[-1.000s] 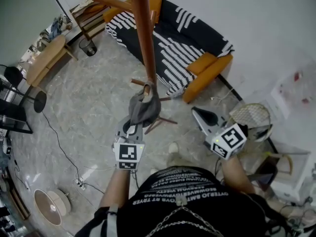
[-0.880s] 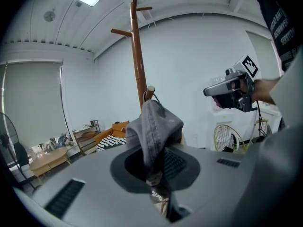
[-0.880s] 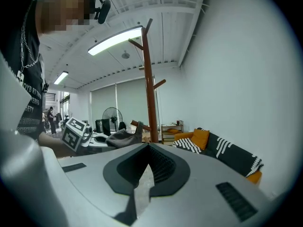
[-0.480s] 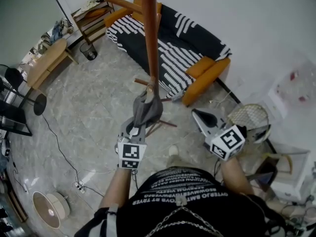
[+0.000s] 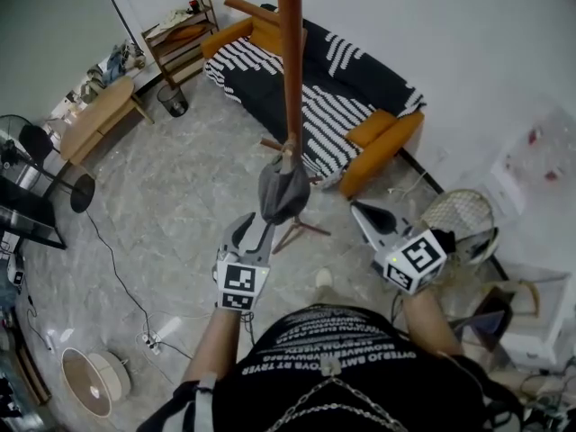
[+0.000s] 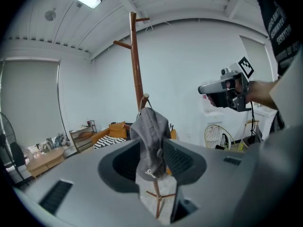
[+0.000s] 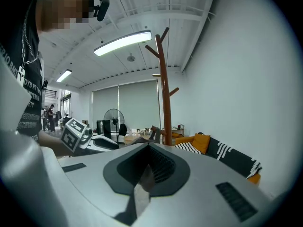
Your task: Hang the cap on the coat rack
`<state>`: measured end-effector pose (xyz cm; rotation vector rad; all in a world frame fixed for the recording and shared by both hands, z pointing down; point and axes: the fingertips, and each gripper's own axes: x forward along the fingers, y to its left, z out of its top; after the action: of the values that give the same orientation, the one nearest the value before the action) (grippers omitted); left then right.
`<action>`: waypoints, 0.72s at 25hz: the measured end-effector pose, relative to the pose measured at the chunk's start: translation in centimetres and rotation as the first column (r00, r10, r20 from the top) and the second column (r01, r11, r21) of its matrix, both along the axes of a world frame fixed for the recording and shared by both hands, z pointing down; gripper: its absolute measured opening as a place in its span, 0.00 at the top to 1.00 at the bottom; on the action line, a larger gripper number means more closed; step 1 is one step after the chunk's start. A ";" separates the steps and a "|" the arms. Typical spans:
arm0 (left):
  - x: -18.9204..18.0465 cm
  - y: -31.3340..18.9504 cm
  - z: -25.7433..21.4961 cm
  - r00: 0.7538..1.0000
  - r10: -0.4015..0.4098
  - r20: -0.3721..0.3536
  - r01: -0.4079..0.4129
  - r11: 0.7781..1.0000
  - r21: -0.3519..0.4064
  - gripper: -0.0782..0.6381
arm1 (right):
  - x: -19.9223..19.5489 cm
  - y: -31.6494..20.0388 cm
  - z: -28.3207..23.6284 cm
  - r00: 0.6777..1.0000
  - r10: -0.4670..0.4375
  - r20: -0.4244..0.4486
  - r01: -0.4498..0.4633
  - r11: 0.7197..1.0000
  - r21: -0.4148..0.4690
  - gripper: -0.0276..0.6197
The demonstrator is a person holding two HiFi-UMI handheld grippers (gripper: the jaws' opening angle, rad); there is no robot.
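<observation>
A grey cap (image 5: pixel 283 190) hangs from a low peg (image 6: pixel 144 99) of the brown wooden coat rack (image 5: pixel 290 61). My left gripper (image 5: pixel 250 235) is just below and in front of it, its jaws opening wide. In the left gripper view the cap (image 6: pixel 151 136) dangles between the spread jaws, but neither pad presses on it. My right gripper (image 5: pixel 364 211) is held off to the right of the rack, shut and empty. The right gripper view shows the rack's pole (image 7: pixel 164 93) ahead.
A black-and-white striped sofa with orange cushions (image 5: pixel 324 79) stands behind the rack. A wooden bench (image 5: pixel 94 115) and a shelf (image 5: pixel 180 34) are at the left. A floor fan (image 5: pixel 90 376), cables and a wire basket (image 5: pixel 459 214) lie on the marble floor.
The left gripper carried the cap up to the peg, then its jaws spread and let go. It has dropped back a little, and the cap now hangs on the rack alone.
</observation>
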<state>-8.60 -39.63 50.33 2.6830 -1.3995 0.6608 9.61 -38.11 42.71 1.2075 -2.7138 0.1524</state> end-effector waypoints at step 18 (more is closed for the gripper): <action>-5.4 9.0 -8.8 0.989 -0.047 -0.138 0.066 0.988 0.140 0.89 | -4.9 7.2 -1.4 0.999 -0.018 -0.029 0.020 0.998 0.056 0.97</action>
<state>-14.01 -30.63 41.55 2.7237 -1.5367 0.3804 4.75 -30.94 41.32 1.1891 -2.7210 0.0561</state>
